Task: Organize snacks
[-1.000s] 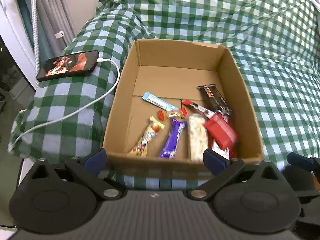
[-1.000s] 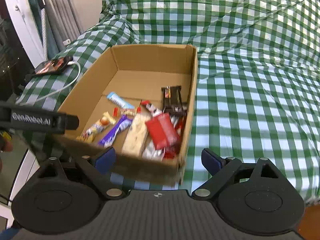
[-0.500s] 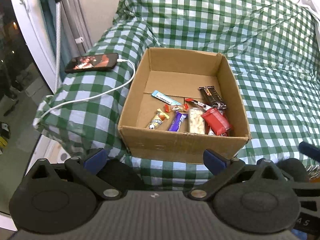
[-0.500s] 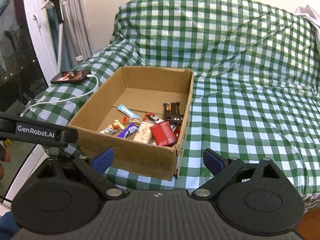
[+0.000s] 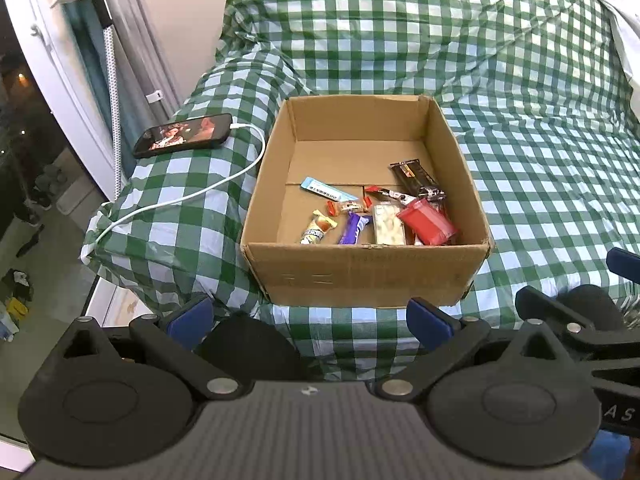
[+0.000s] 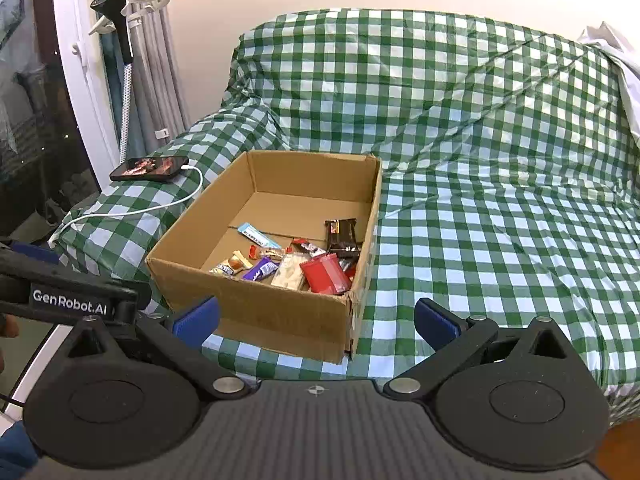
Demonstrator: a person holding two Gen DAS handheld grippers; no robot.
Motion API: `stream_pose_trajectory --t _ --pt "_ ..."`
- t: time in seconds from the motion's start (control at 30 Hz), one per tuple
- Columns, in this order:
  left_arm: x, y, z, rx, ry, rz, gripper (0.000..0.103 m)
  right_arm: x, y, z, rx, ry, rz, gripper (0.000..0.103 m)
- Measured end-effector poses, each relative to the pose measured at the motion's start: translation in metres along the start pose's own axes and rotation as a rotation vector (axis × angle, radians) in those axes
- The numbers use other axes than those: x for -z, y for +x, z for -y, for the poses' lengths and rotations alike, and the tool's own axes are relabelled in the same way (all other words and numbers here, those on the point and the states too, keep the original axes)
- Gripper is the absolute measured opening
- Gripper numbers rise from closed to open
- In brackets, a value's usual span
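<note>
An open cardboard box (image 5: 360,276) (image 6: 256,312) sits on the green checked sofa cover. Several snacks lie inside it: a red packet (image 5: 428,222) (image 6: 326,274), a purple bar (image 5: 354,228) (image 6: 260,269), a white nut pack (image 5: 387,229) (image 6: 289,270), a dark bar (image 5: 414,176) (image 6: 341,234), a light blue stick (image 5: 322,189) (image 6: 256,235) and a yellow bar (image 5: 318,229). My left gripper (image 5: 310,316) is open and empty, held back in front of the box. My right gripper (image 6: 316,322) is open and empty, in front of the box's near right corner.
A phone (image 5: 184,135) (image 6: 150,168) with a white cable (image 5: 192,196) lies on the sofa arm left of the box. Curtains and a window frame (image 5: 60,60) stand at the left. The checked sofa seat (image 6: 500,248) stretches to the right of the box.
Both grippers have pulled back and up from the box, so it looks smaller and farther. The snacks have not moved.
</note>
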State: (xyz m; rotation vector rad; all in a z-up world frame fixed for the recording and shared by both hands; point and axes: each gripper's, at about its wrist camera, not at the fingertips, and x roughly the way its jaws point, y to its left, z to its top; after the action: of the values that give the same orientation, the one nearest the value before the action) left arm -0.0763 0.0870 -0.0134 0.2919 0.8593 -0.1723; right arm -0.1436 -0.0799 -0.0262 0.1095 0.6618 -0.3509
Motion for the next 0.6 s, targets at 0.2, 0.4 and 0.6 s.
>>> stream_pose_trajectory --t 0.2,0.4,0.6 --pt "0.004 0.006 -0.001 0.012 -0.015 0.003 0.103 0.004 0.0 -0.004 0.01 -0.023 -0.015 0.102" --pt "0.007 0.012 -0.002 -0.006 -0.004 -0.02 0.103 0.005 0.002 -0.006 0.018 -0.025 -0.026 0.102" --pt "0.007 0.01 -0.006 0.006 -0.018 -0.015 0.103 0.005 0.002 -0.009 0.019 -0.04 -0.024 0.102"
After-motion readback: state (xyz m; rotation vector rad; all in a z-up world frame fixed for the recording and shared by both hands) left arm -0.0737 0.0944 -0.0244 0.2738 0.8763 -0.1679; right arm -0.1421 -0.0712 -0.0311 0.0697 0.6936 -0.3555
